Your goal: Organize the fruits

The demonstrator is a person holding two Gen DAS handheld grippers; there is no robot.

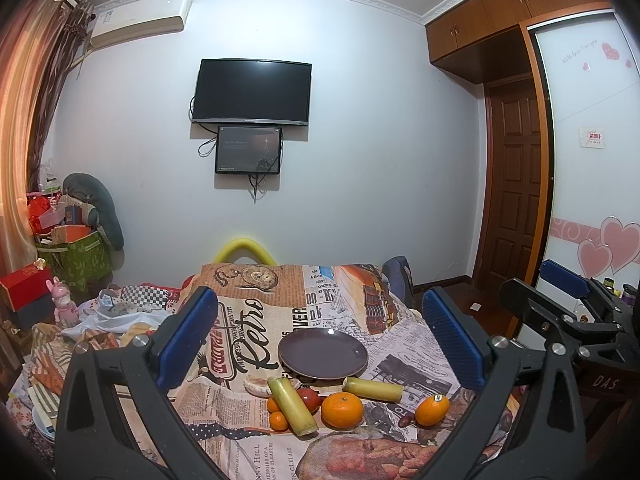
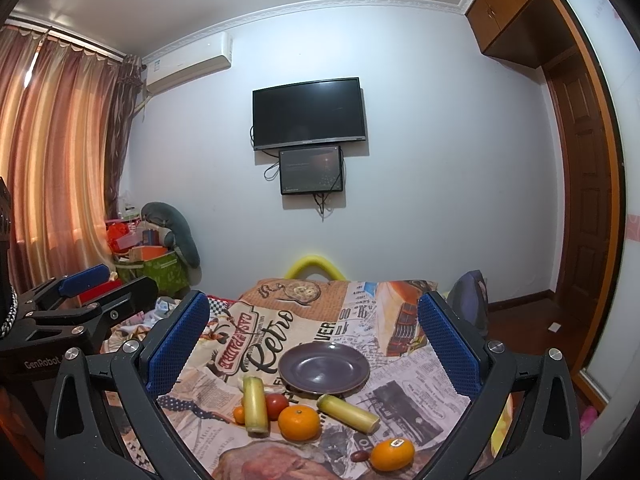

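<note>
While the dark plate (image 1: pixel 322 353) is sitting bare on the newspaper-print cloth (image 1: pixel 256 412), the fruits are lying just in front of it: a large orange (image 1: pixel 342 409), a stickered orange (image 1: pixel 432 410), a tomato (image 1: pixel 308 398) and two yellow-green stalks (image 1: pixel 292 405). Both the left gripper (image 1: pixel 320 344) and the right gripper (image 2: pixel 314 346) are hovering above with fingers spread wide, grasping nothing.

Tablecloth (image 1: pixel 256 320): "Retro", "CASA PADRE". Left gripper (image 2: pixel 48 364): "GenRobot". Right gripper (image 1: pixel 606 382): "DAS".
</note>
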